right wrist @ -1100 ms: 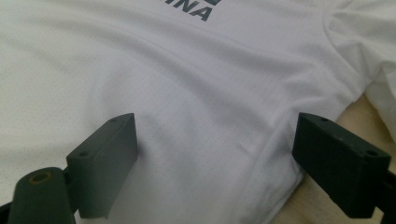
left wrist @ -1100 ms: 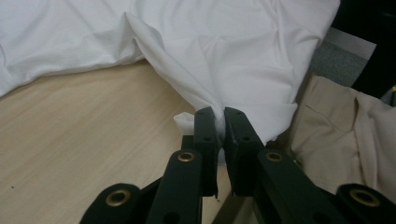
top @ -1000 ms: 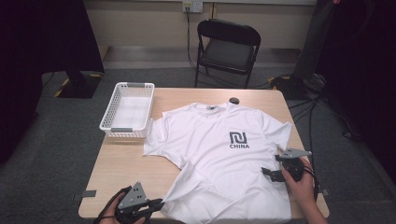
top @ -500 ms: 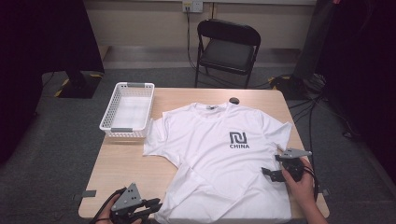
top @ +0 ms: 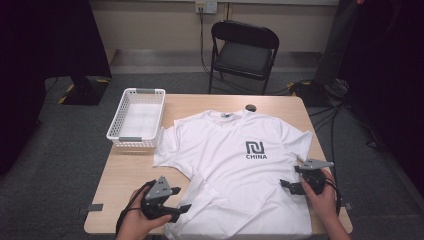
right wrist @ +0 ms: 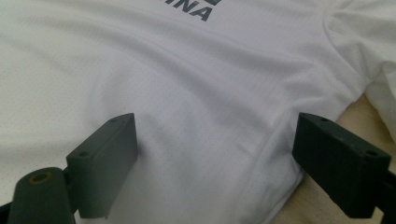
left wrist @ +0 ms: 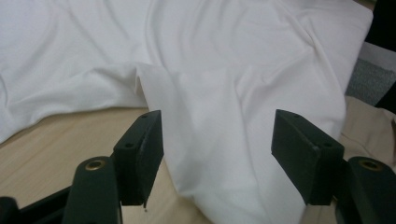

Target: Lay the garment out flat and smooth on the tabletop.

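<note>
At the near edge of the table [top: 127, 172], left gripper [top: 184, 207] has its jaws just opened, spread over a folded flap of the white T-shirt [top: 235, 170], pinching nothing. Right gripper [top: 286, 186] sits near the right edge, jaws wide over the shirt's side hem, also gripping nothing. Risk: closing now bunches both layers, dragging the shirt toward the basket [top: 136, 119] and creasing the fold.

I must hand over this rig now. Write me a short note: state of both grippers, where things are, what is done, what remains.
Left gripper: jaws just opened, nothing pinched, at the near-left hem of the white T-shirt.
Right gripper: open, over the shirt's right edge, nothing held.
Shirt lies print-up on the table, left hem area folded over. White basket at far left holds nothing.
Left to do, probably: fold the shirt and put it in the basket.
</note>
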Action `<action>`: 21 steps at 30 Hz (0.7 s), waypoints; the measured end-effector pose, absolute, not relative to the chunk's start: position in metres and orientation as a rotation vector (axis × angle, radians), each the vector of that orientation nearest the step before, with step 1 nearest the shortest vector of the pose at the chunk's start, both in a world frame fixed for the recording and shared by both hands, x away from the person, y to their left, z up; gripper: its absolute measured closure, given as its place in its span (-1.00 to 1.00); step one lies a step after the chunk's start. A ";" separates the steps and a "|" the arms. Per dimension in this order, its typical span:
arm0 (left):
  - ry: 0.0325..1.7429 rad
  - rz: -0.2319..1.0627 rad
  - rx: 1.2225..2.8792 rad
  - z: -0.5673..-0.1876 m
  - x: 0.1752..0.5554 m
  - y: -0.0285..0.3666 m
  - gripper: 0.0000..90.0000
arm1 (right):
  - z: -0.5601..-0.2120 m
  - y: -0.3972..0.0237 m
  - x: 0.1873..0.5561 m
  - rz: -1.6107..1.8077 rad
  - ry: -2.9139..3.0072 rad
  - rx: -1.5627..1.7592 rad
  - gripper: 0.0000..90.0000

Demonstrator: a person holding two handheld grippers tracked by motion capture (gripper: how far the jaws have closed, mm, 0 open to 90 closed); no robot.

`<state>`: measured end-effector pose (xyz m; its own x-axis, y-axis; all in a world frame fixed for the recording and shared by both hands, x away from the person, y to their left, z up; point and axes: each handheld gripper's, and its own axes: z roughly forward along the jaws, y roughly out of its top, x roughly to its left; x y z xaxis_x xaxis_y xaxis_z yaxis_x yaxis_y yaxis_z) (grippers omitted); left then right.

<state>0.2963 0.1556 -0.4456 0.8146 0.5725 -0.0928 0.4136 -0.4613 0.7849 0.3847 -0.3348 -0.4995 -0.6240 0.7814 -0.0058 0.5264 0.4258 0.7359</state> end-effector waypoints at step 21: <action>0.852 0.187 2.192 -0.476 0.333 0.142 0.89 | -0.499 -0.335 0.385 1.022 2.337 1.121 -0.71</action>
